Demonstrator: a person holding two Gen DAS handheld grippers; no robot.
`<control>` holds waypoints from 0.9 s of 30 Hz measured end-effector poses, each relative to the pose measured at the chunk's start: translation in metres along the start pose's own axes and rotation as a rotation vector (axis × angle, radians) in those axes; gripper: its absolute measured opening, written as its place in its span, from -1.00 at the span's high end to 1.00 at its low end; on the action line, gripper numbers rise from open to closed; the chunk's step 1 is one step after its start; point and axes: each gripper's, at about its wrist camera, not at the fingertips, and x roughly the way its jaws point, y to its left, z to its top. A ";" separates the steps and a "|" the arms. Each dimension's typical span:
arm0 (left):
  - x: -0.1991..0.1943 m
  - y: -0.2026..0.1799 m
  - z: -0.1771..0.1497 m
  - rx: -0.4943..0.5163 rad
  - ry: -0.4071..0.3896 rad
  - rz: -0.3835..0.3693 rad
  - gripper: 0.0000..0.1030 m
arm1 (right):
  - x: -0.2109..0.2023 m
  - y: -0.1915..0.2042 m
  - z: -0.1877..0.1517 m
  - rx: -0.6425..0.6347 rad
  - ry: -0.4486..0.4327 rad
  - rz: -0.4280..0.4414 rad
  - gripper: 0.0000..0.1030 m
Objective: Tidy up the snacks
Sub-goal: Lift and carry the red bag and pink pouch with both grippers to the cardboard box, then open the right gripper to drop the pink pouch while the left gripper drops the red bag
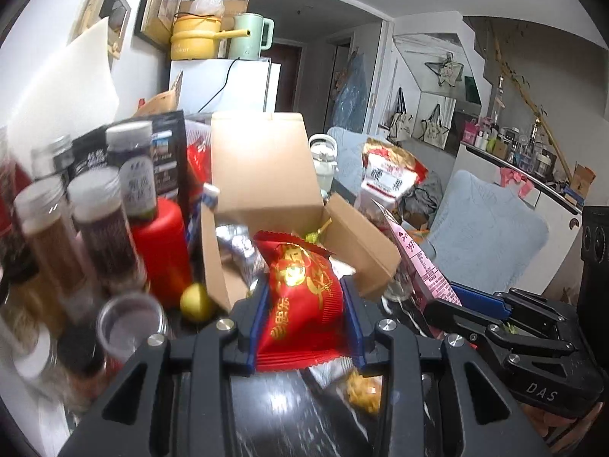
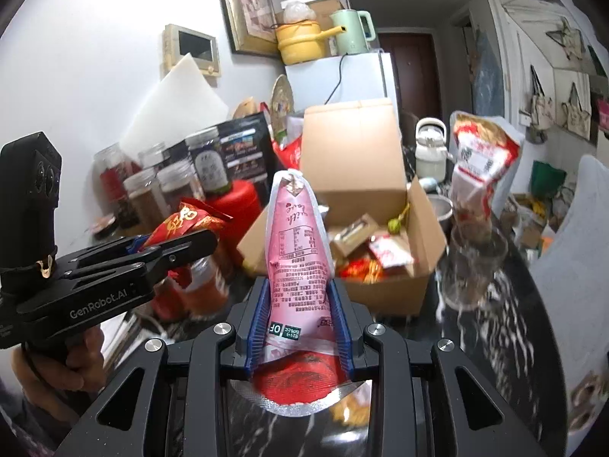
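the left gripper (image 1: 304, 316) is clamping a red snack packet (image 1: 304, 304) with gold print between its blue pads, the packet standing up out of the jaws just in front of the open cardboard box (image 1: 266, 175). the right gripper (image 2: 298, 320) is pinching a pink snack pouch (image 2: 298, 251) the same way, the pouch sticking up tall between its fingers with printed text facing the camera. from the right wrist view the box (image 2: 380, 266) is sitting on the dark marbled table (image 2: 495, 323) ahead, its flaps open and several small snack packs (image 2: 377, 251) lying inside. to the left of the box a row of clear jars (image 1: 102, 228) with pale lids is standing beside a red bottle (image 1: 163, 243), and a small yellow ball (image 1: 196, 301) is resting near the box's corner. a red and white bag (image 2: 479, 163) is standing to the right of the box, with a glass (image 2: 472, 266) just in front of it. a hand (image 2: 61, 365) is gripping the left gripper's handle.
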 end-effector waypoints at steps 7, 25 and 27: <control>0.038 0.008 0.025 0.004 -0.002 -0.012 0.33 | 0.030 -0.017 0.033 -0.026 -0.029 -0.005 0.39; 0.153 0.031 0.060 0.011 0.049 0.071 0.32 | 0.130 -0.055 0.089 -0.108 -0.032 -0.004 0.39; 0.165 0.036 0.060 0.001 0.070 0.081 0.32 | 0.140 -0.060 0.092 -0.108 -0.021 -0.005 0.39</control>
